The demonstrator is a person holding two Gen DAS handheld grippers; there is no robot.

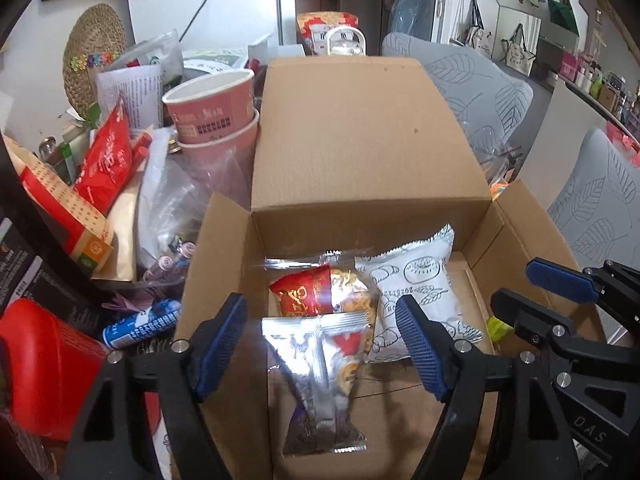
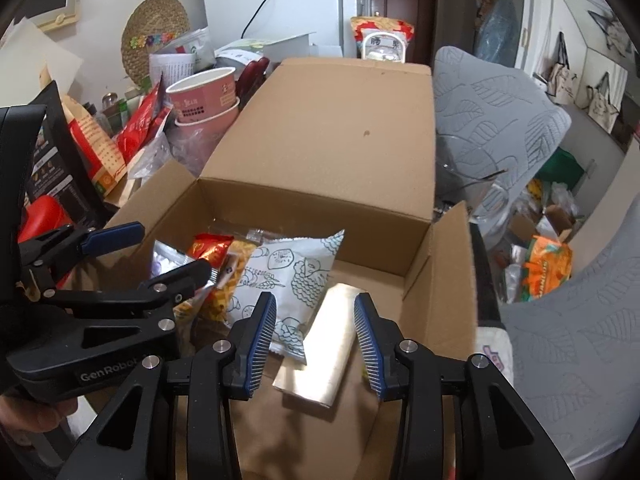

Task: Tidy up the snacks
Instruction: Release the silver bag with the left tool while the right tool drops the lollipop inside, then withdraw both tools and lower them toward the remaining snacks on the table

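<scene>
While both grippers hang over the open cardboard box (image 1: 372,136), two releases are being finished. The left gripper (image 1: 320,344) is spread wide; a silver packet (image 1: 320,384) sits between its jaws but clear of both pads, so nothing is gripped. It appears to lie on the box floor, though glare on the foil makes contact hard to confirm. Behind it a red-and-gold snack bag (image 1: 324,296) and a white printed pouch (image 1: 416,304) are already in the box, touching each other.

The right gripper (image 2: 316,344) is partly open around a pale gold packet (image 2: 332,340), which rests on the box floor just beside the white pouch; a gap is visible on both sides, so it is judged released.

For a clean finish:
- Jaws are best kept open and withdrawn straight up along the fingers, so no packet is snagged.
- Sideways drift toward the box wall (image 2: 440,280) or the other gripper is to be avoided; the two are close.
- Remaining snacks are expected from the clutter left of the box, e.g. the blue-and-white packet (image 1: 140,324); free floor space at the near side should be used next.
</scene>
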